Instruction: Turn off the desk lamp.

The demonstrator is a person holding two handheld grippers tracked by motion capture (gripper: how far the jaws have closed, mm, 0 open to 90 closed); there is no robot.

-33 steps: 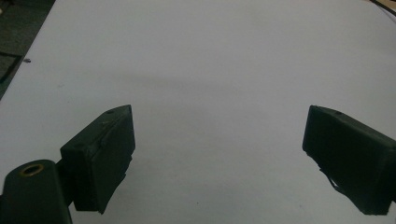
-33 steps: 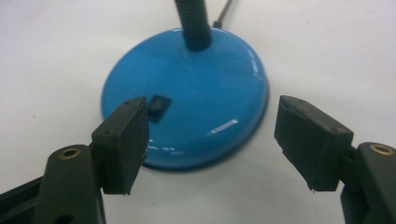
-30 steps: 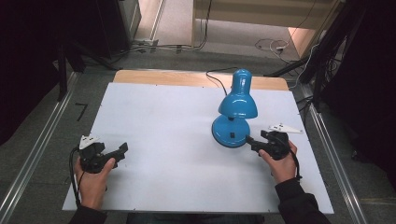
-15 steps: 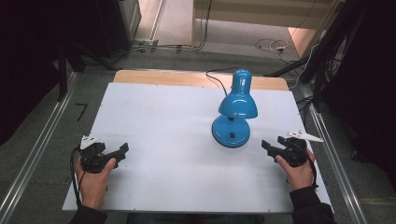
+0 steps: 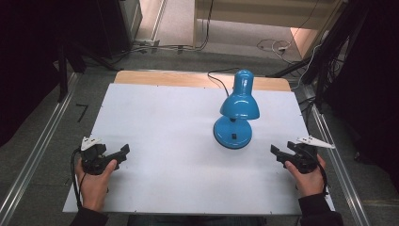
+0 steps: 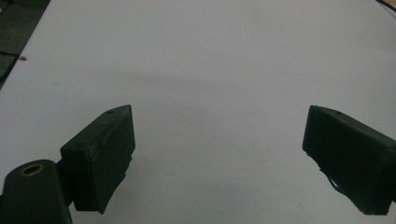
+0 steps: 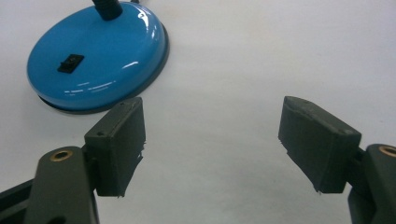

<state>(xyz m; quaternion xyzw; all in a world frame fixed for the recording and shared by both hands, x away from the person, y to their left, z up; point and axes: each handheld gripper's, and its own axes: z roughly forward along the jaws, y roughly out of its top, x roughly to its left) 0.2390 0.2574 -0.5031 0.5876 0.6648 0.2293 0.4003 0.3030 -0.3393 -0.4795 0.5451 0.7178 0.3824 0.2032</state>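
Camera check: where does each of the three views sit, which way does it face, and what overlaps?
High view: above the person's side, looking forward and down on the white table; both forearms, left hand-held gripper, right hand-held gripper.
Left gripper view: on that gripper, looking across bare tabletop between open jaws.
Right gripper view: on that gripper, facing the blue desk lamp base, jaws open.
Shared: high and right gripper views both show the lamp base and its black switch.

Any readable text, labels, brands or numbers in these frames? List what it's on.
None readable.
Lamp: plain blue, no brand or label visible; the black switch on its base carries no mark that can be made out.
Table: bare white, no print.
Left gripper and right gripper: no markings visible.
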